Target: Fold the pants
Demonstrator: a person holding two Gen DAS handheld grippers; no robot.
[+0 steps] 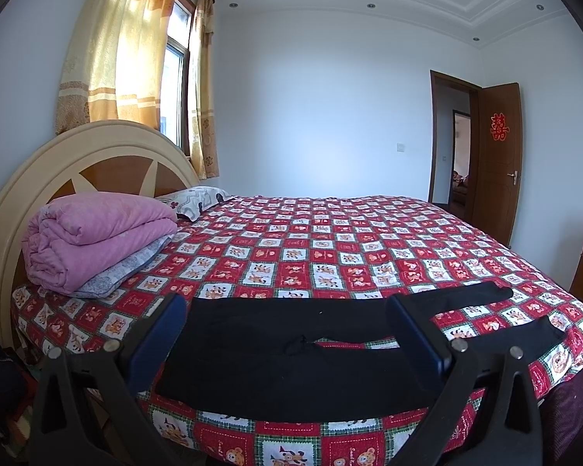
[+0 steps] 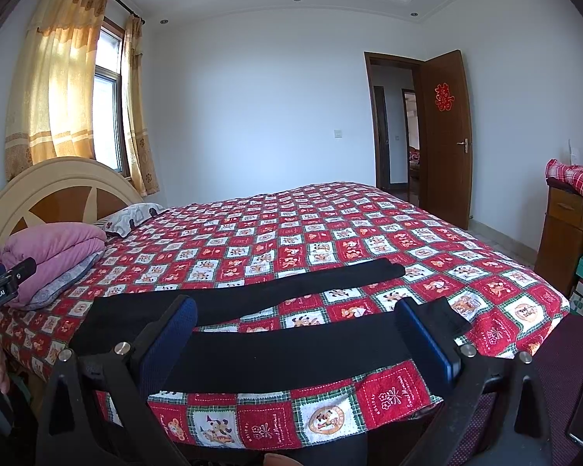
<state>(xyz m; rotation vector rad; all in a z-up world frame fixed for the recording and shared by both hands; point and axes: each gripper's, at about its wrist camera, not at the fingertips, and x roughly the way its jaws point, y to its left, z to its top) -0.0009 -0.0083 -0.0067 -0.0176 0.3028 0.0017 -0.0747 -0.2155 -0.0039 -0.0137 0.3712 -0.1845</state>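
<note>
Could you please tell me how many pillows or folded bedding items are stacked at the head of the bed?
3 visible: a pink quilt folded on top, a grey patterned layer under it, and a patterned pillow behind, nearer the headboard. More may be hidden beneath.

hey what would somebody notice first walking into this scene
Probably the loud red checked bedspread with cartoon squares, covering the whole bed. Black pants lie spread flat along its near edge, legs parted toward the right. Both tongs, left tongs and right tongs, hang open above them.
</note>
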